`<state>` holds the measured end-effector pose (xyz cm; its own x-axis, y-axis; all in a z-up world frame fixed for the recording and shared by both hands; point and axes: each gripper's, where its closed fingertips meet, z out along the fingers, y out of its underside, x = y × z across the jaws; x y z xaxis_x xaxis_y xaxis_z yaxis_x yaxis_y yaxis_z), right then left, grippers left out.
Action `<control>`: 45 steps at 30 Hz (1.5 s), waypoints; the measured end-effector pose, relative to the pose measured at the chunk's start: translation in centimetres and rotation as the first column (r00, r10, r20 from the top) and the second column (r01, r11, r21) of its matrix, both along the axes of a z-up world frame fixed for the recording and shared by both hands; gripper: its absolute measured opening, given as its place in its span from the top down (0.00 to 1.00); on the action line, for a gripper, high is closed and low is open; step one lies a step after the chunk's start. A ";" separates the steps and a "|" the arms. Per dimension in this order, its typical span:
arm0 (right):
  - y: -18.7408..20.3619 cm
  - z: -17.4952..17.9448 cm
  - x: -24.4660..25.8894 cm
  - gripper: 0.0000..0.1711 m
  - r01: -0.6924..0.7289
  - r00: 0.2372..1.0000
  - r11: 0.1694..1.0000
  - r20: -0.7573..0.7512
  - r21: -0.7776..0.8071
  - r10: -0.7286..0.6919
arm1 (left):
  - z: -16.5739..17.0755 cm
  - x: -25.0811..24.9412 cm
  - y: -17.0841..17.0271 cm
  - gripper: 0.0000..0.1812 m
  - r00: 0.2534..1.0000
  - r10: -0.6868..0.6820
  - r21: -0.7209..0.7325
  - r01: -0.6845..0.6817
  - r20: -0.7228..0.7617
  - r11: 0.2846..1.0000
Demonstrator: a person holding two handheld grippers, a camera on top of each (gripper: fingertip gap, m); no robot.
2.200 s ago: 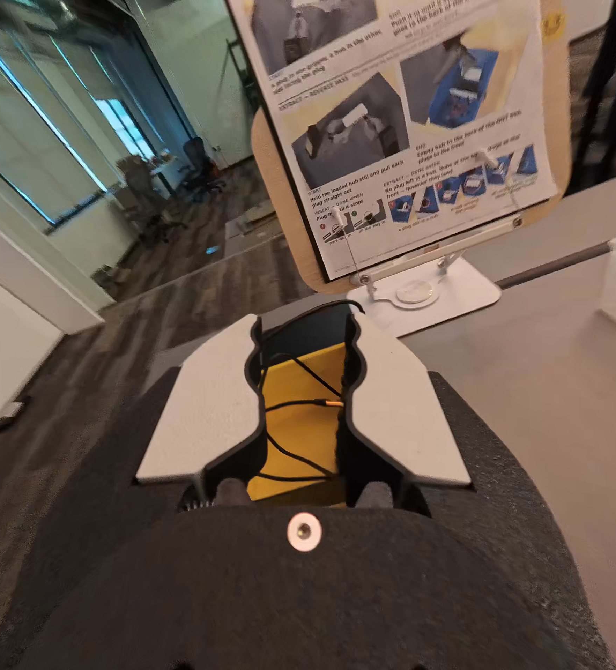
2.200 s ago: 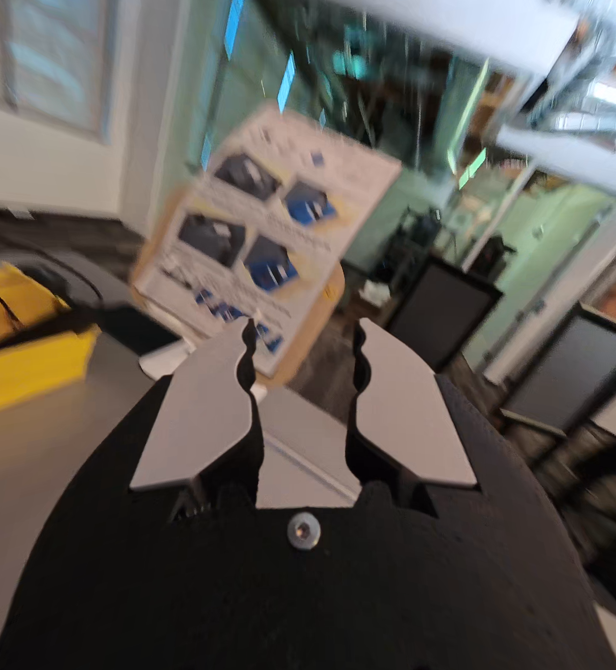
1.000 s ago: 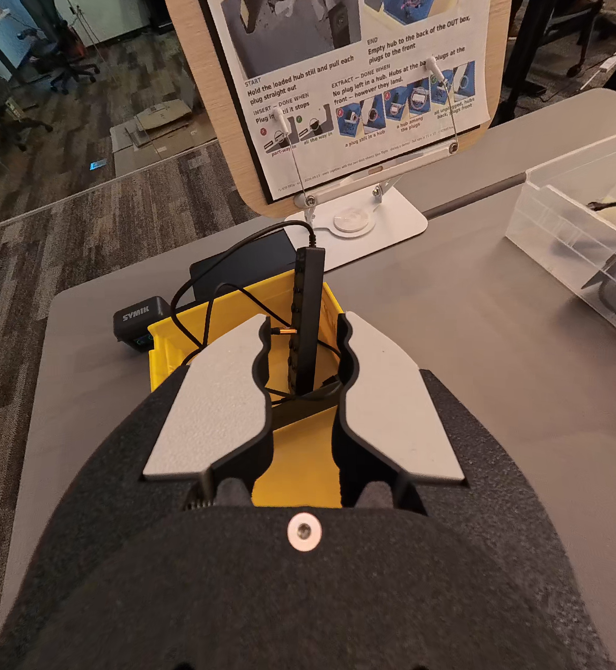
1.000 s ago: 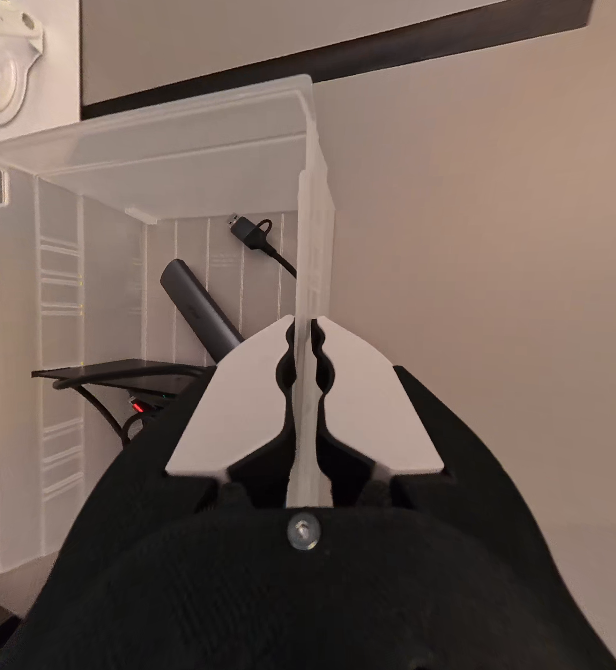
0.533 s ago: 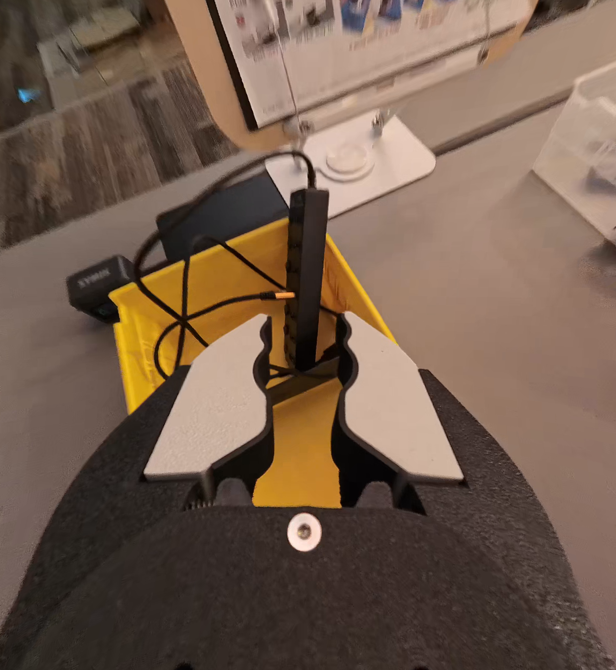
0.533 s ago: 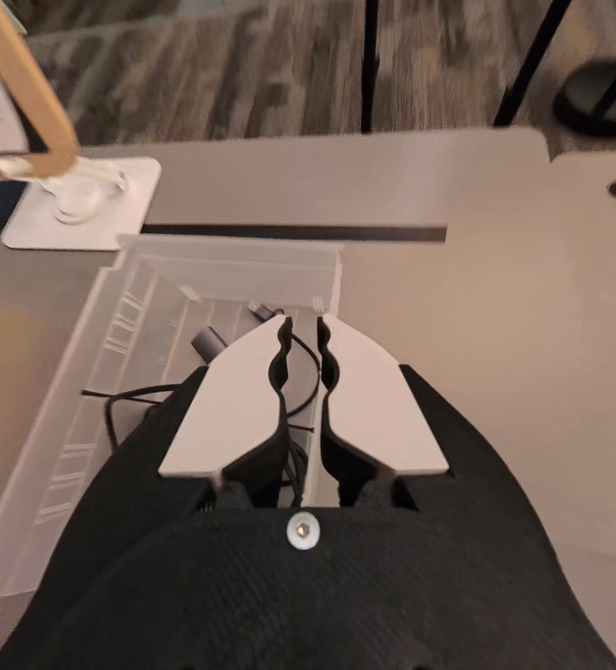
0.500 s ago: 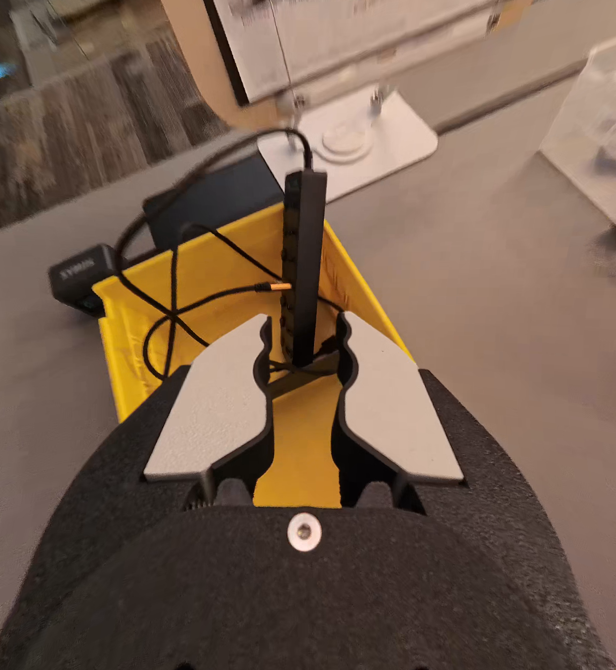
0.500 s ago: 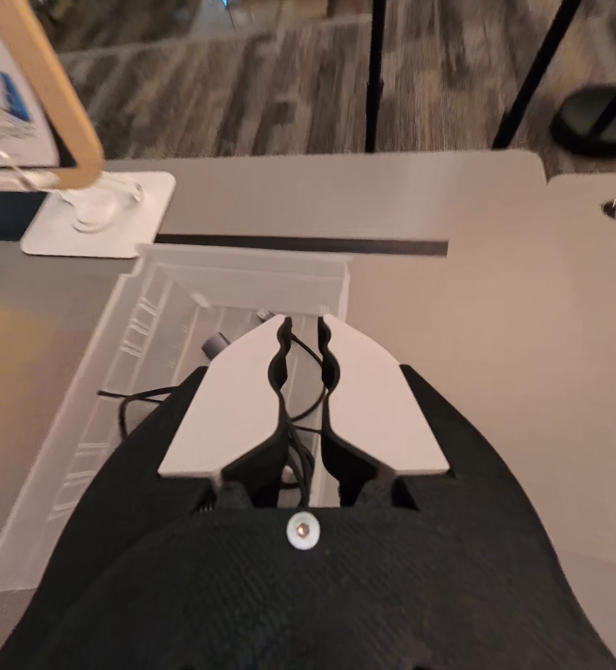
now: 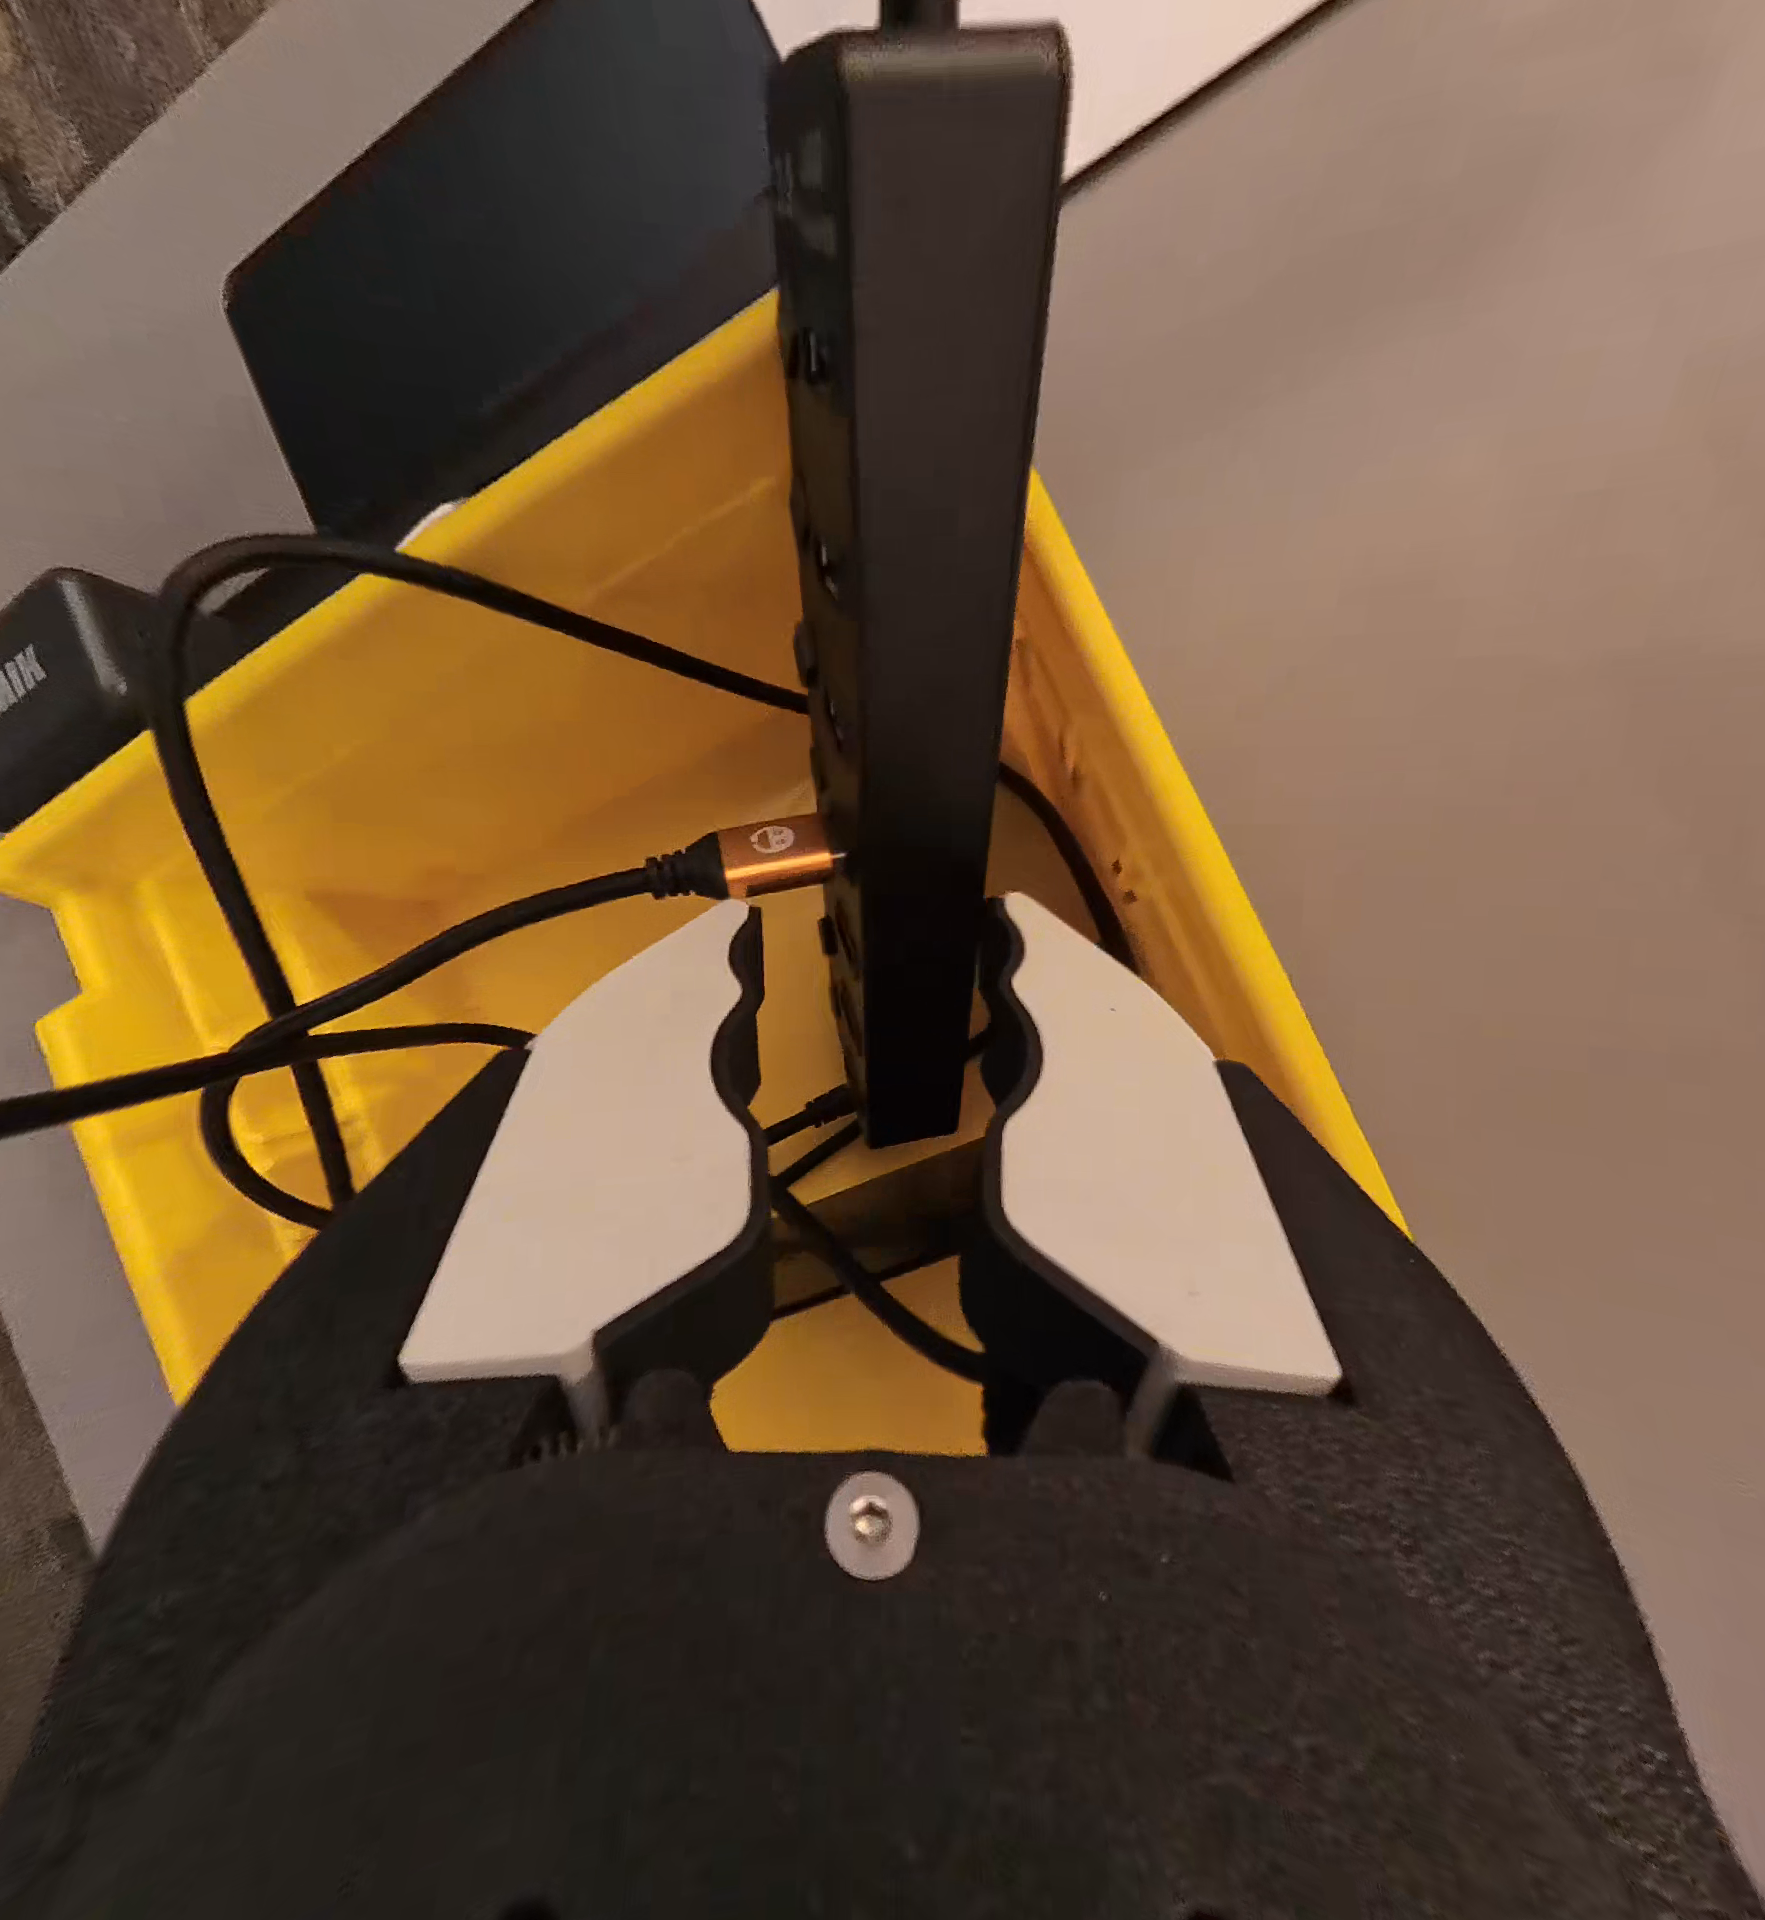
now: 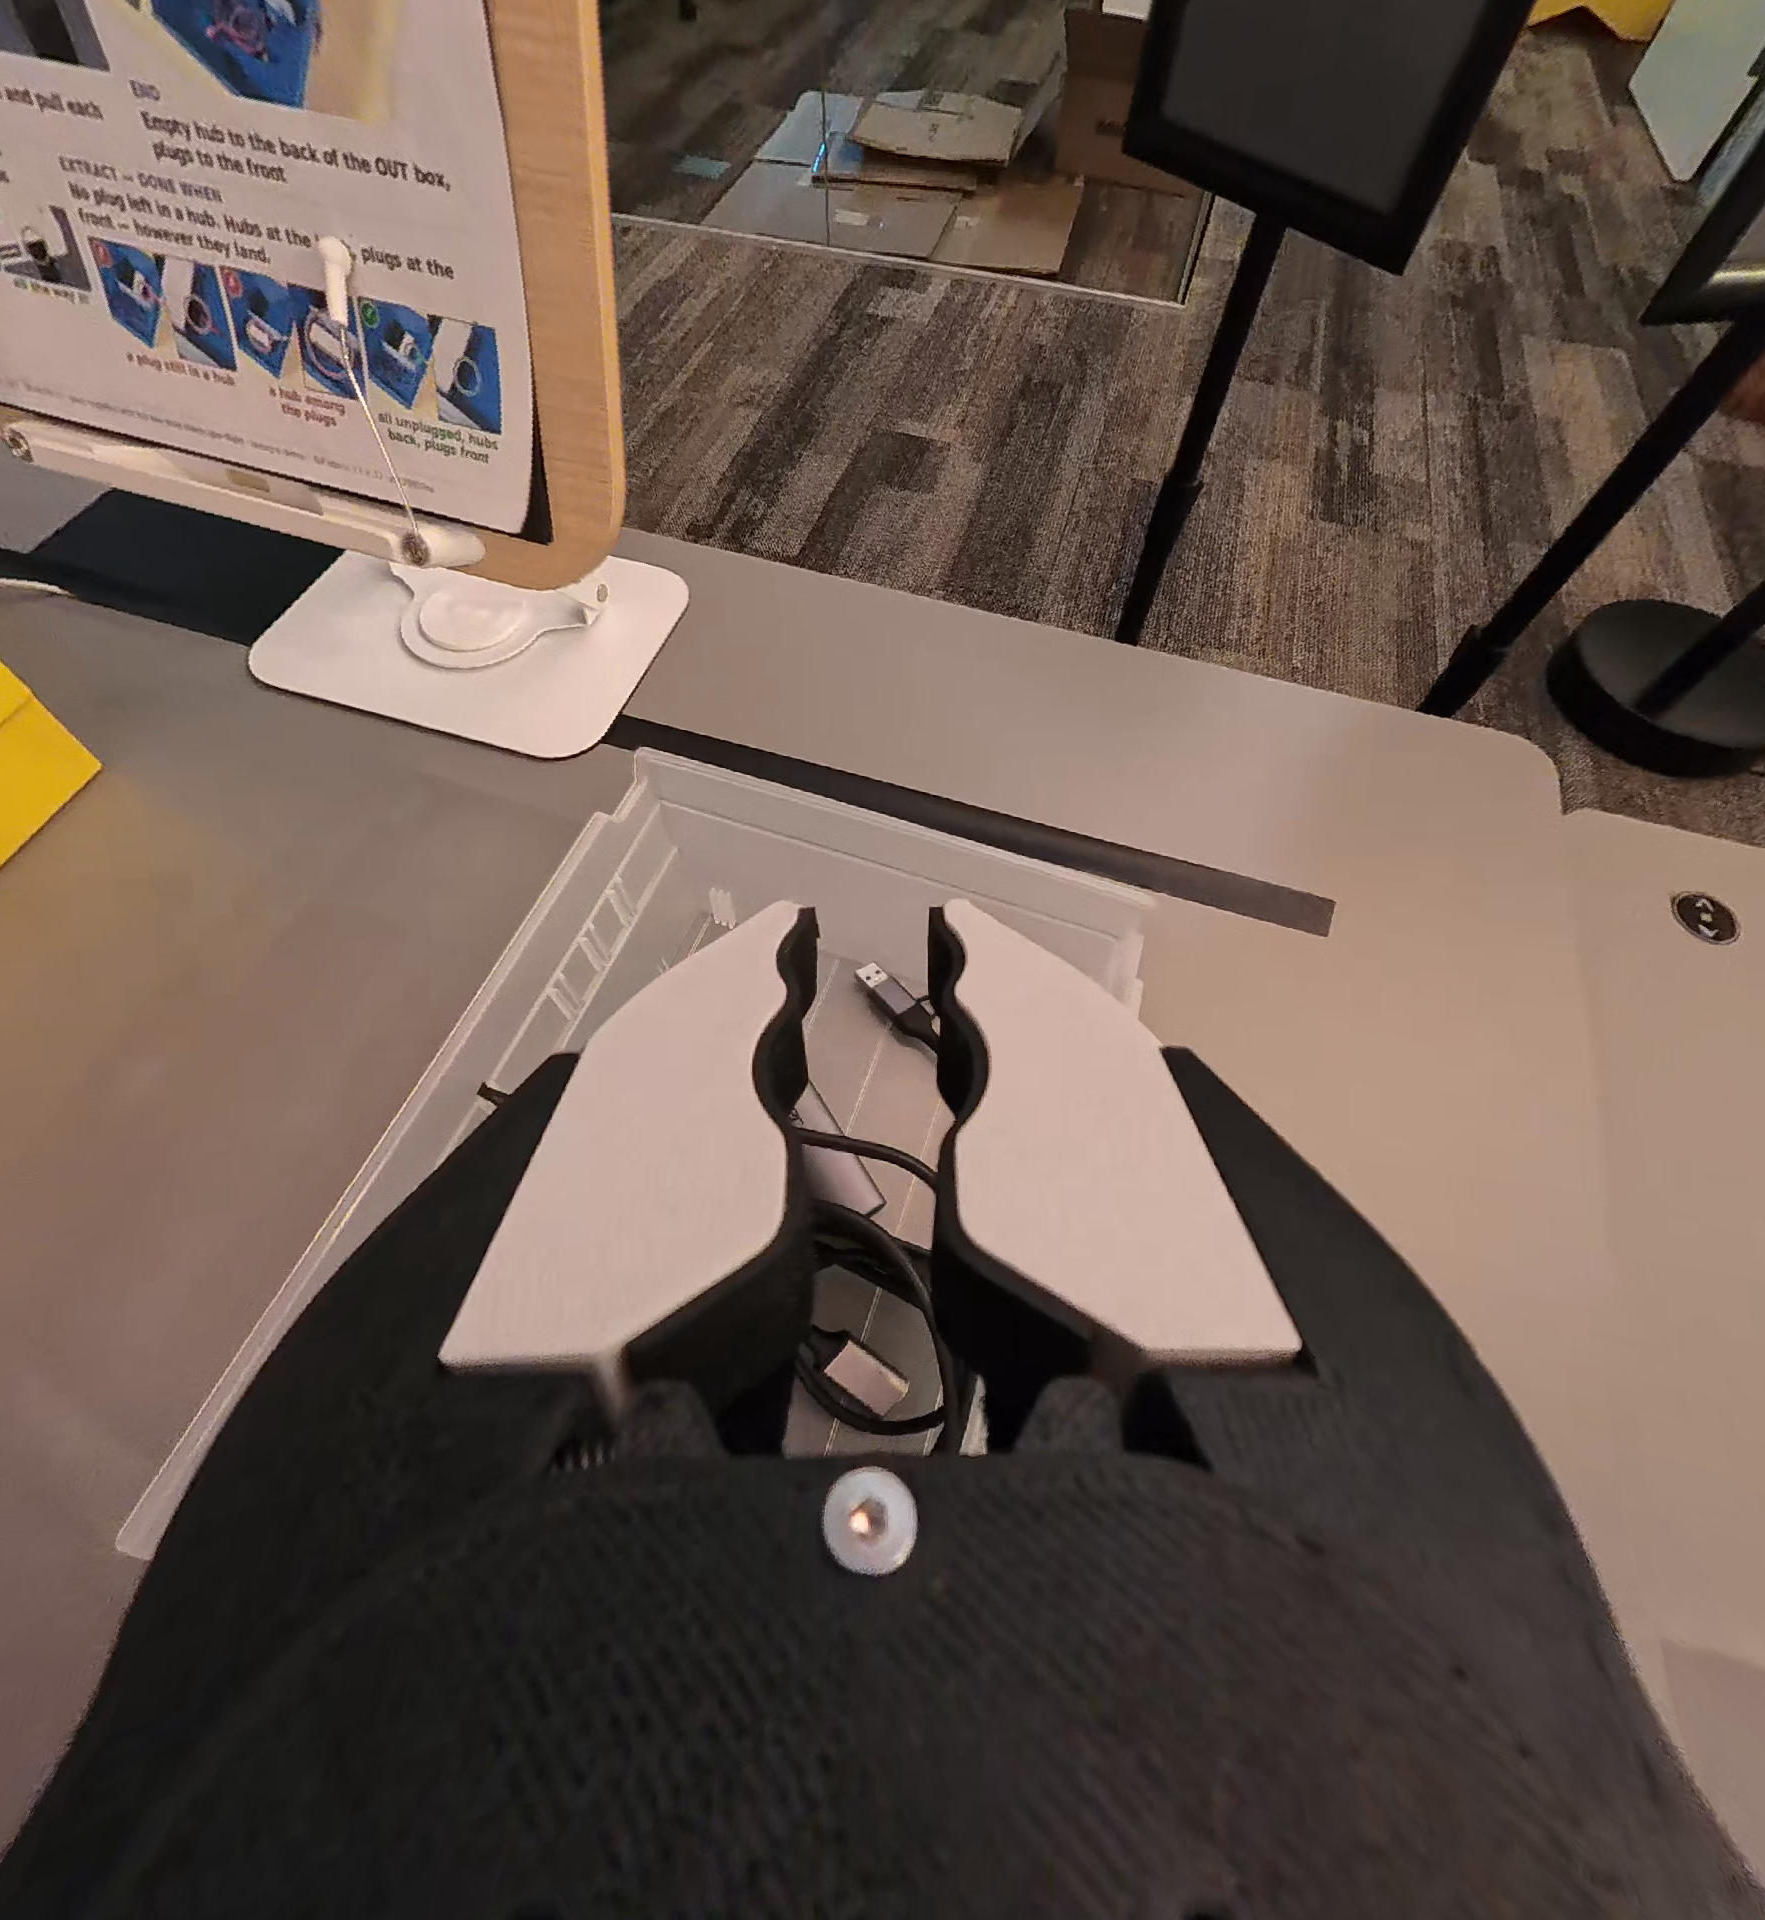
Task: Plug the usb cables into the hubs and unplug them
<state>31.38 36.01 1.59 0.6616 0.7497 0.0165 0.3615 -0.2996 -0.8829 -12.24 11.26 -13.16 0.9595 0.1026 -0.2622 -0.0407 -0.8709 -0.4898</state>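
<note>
In the left wrist view a long black USB hub [image 9: 919, 520] stands on end in a yellow bin [image 9: 462, 748]. A black cable with a copper-coloured plug [image 9: 779, 857] is plugged into its left side. My left gripper [image 9: 870, 914] is open, its fingers on either side of the hub's lower end, with a gap on the left. In the right wrist view my right gripper [image 10: 865, 920] is open and empty above a clear plastic bin [image 10: 587, 935]. That bin holds a grey hub [image 10: 836, 1153], a loose USB plug [image 10: 883, 987] and black cables.
A black adapter [image 9: 26, 696] and a dark flat box [image 9: 504, 270] lie behind the yellow bin. An instruction sheet on a wooden board with a white stand [image 10: 473, 644] is at the table's back. Black floor stands [image 10: 1678, 696] are beyond the table edge. Tip to tip, the grippers are about 50 cm apart. The black adapter [image 9: 26, 696] sits 20 cm or so from the ends of my left fingers.
My left gripper has moved down and forward around the standing hub's base. My right gripper let go of the clear bin's wall, opened wider and rose above the bin.
</note>
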 end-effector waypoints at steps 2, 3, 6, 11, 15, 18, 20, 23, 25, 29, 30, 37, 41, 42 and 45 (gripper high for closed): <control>-0.1 0.0 -0.4 0.87 -0.008 1.000 1.000 0.014 0.010 0.007 | -0.2 -0.1 0.2 0.78 1.000 0.012 -0.020 -0.012 -0.010 1.000; -0.2 -0.1 -0.5 0.87 -0.009 1.000 1.000 0.023 0.010 0.009 | -0.2 -0.2 0.2 0.78 1.000 0.018 -0.022 -0.019 -0.016 1.000; -0.2 -0.5 -0.7 0.87 -0.014 0.999 1.000 0.050 0.007 0.014 | -0.2 -0.1 0.3 0.81 1.000 0.017 -0.024 -0.018 -0.026 1.000; -0.2 -0.9 -0.9 0.86 -0.019 0.997 1.000 0.079 0.006 0.019 | -0.5 0.0 0.5 0.87 0.999 -0.001 -0.054 -0.001 -0.049 0.999; -0.2 -1.4 -1.1 0.86 -0.023 0.994 1.000 0.102 0.001 0.023 | -0.6 -0.9 0.7 0.87 0.992 -0.025 -0.064 0.017 -0.121 0.998; -0.3 -1.7 -1.4 0.86 -0.028 0.992 1.000 0.126 0.001 0.028 | -0.6 -1.4 0.9 0.87 0.985 -0.054 -0.057 0.045 -0.161 0.997; -0.4 -1.7 -1.7 0.86 -0.033 0.989 0.999 0.143 0.014 0.030 | -0.4 -1.4 0.9 0.87 0.985 -0.069 -0.033 0.064 -0.158 0.997; -1.4 -0.6 -3.2 0.87 -0.069 0.990 0.996 0.129 0.058 0.061 | 0.9 -1.3 0.7 0.87 0.986 -0.080 0.021 0.084 -0.149 0.996; -3.3 0.6 -5.6 0.87 -0.149 0.986 0.984 0.091 0.098 0.140 | 1.9 -0.9 0.7 0.87 0.985 -0.103 0.069 0.113 -0.138 0.991; -9.7 2.0 -12.8 0.87 -0.404 0.913 0.900 0.018 0.166 0.407 | 3.5 1.0 0.7 0.87 0.987 -0.149 0.124 0.155 -0.057 0.980; -11.5 1.8 -14.5 0.87 -0.468 0.881 0.870 0.007 0.157 0.473 | 4.0 1.3 0.7 0.87 0.986 -0.158 0.137 0.165 -0.063 0.977; -21.4 -1.2 -25.0 0.75 -0.708 0.648 0.706 -0.375 0.024 0.663 | 7.9 3.5 0.1 0.87 0.970 -0.208 0.213 0.231 -0.129 0.949; -22.8 -3.1 -28.5 0.69 -0.757 0.534 0.641 -0.685 -0.126 0.496 | 9.6 6.4 -0.2 0.87 0.951 -0.277 0.233 0.302 -0.135 0.924; -22.5 -3.3 -29.2 0.66 -0.761 0.513 0.626 -0.750 -0.172 0.418 | 9.9 7.2 -0.1 0.87 0.945 -0.293 0.232 0.321 -0.149 0.918; -20.6 -3.3 -30.3 0.60 -0.778 0.441 0.578 -0.869 -0.247 0.222 | 10.4 9.5 0.1 0.87 0.921 -0.339 0.213 0.376 -0.190 0.902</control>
<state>1.04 15.39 -1.67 -0.2837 0.5933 -0.7533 -0.0028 -0.7861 -0.6181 -2.76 11.37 -2.72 0.8967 -0.1629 -0.4115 -0.4133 -0.6406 -0.6472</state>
